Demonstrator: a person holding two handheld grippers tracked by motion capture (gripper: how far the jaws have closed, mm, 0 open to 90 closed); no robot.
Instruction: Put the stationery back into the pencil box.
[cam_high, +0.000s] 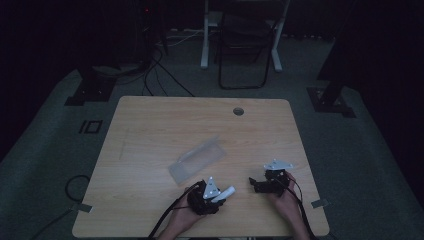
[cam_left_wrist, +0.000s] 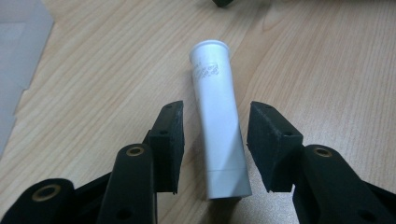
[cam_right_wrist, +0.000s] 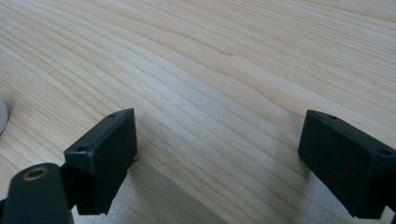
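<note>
The left gripper (cam_left_wrist: 215, 140) is straddling a white tube (cam_left_wrist: 218, 116) lying on the wooden table (cam_left_wrist: 327, 70), its jaws standing apart with small gaps on either side of the tube. The right gripper (cam_right_wrist: 217, 158) is hovering just over bare wood nearby, jaws spread wide and gripping nothing.

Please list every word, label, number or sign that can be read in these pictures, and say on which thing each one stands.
None can be read.
White tube: a few lines of small dark print near its rimmed end, too small and blurred to read.
Clear plastic tray, wooden table: no text seen.
</note>
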